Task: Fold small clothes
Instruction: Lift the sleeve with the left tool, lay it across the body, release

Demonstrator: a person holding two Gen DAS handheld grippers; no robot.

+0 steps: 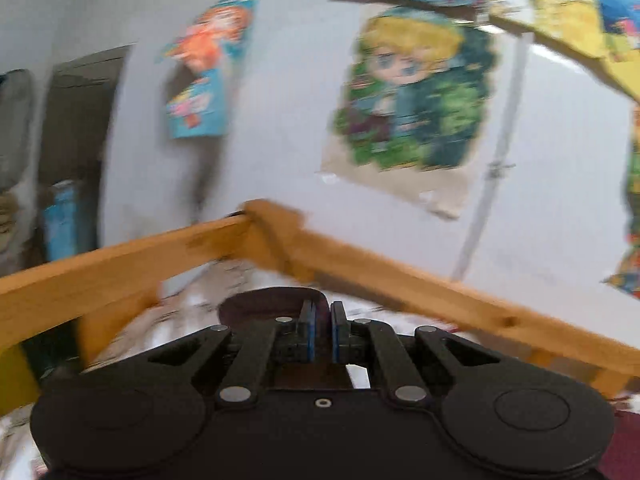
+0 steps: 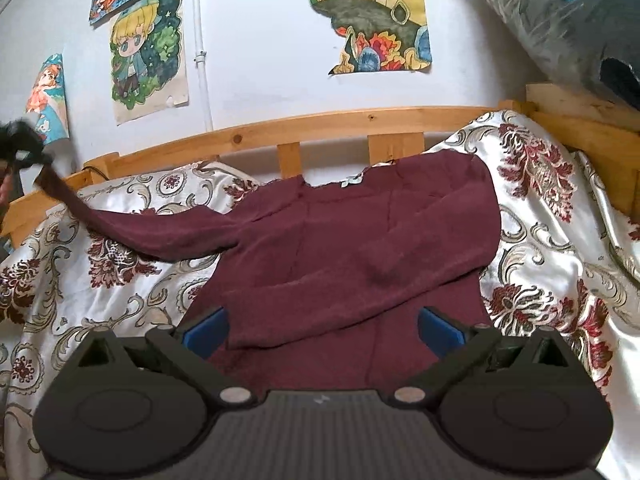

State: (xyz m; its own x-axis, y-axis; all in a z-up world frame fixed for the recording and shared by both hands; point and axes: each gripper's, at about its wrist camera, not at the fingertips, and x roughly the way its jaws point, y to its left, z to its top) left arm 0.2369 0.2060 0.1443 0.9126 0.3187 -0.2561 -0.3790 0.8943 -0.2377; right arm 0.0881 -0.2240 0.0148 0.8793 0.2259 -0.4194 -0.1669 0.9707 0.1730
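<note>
A maroon sweater (image 2: 340, 248) lies on the patterned bedspread (image 2: 540, 240), its right sleeve folded across the body. Its left sleeve (image 2: 160, 236) stretches up and to the left to my left gripper (image 2: 24, 152), which is shut on the cuff and holds it above the bed. In the blurred left wrist view, my left gripper (image 1: 322, 332) has its blue pads together on maroon cloth (image 1: 264, 304). My right gripper (image 2: 322, 328) is open and empty just above the sweater's lower part.
A wooden bed rail (image 2: 320, 128) runs along the wall behind the bed; it also shows in the left wrist view (image 1: 360, 264). Drawings (image 2: 372, 16) hang on the white wall. A wrapped bundle (image 2: 568, 20) rests at the upper right.
</note>
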